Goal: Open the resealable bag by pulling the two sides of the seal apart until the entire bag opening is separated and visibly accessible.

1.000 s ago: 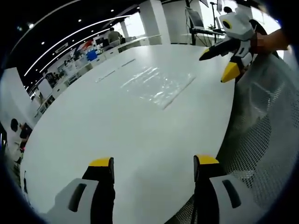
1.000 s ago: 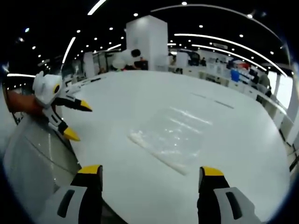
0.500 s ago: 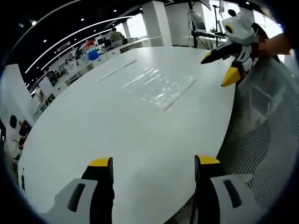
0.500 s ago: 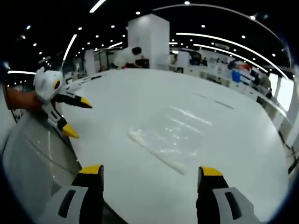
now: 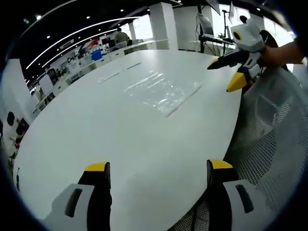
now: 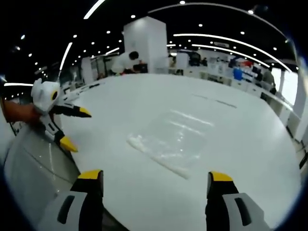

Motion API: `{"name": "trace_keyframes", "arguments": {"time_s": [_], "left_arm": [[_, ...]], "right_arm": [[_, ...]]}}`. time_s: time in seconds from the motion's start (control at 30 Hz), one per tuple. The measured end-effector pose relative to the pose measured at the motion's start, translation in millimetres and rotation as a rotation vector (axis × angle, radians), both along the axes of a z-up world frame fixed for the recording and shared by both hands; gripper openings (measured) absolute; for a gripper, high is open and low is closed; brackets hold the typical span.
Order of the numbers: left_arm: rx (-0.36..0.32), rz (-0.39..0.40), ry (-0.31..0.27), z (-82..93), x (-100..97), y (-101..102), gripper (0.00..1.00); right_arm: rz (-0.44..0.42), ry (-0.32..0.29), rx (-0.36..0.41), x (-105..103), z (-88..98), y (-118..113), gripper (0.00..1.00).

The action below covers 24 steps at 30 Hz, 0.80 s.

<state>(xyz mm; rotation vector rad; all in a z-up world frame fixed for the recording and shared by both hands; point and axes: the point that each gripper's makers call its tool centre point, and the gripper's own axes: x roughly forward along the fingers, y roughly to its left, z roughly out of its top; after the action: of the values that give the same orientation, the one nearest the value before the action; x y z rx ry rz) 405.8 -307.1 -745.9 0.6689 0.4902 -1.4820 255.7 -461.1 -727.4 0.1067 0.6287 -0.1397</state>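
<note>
A broad white table (image 5: 120,144) runs through a bright open hall lit by ceiling strips, with a white pillar (image 6: 148,45) beyond its far edge. The clear resealable bag (image 6: 168,142) lies flat mid-tabletop, touching neither gripper. A mesh chair (image 5: 274,139) crowds the near edge. The left gripper (image 5: 154,168) and right gripper (image 6: 150,175) hover with jaws spread wide, empty

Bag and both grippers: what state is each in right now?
resealable bag: flat on the white table, seal looks closed, untouched.
left gripper: open, empty, above the table edge.
right gripper: open, empty, short of the bag.
</note>
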Motion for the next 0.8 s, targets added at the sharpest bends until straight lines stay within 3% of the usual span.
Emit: {"name": "trace_keyframes", "arguments": {"time_s": [0.13, 0.8], "left_arm": [[-0.023, 0.029, 0.068, 0.2, -2.3, -3.5, 0.91], [-0.034, 0.037, 0.092, 0.8, -6.8, -4.7, 0.99]], "right_arm": [[-0.013, -0.004, 0.006, -0.4, -0.2, -1.7, 0.92], [-0.007, -0.002, 0.002, -0.8, -1.4, -0.8, 1.00]]}}
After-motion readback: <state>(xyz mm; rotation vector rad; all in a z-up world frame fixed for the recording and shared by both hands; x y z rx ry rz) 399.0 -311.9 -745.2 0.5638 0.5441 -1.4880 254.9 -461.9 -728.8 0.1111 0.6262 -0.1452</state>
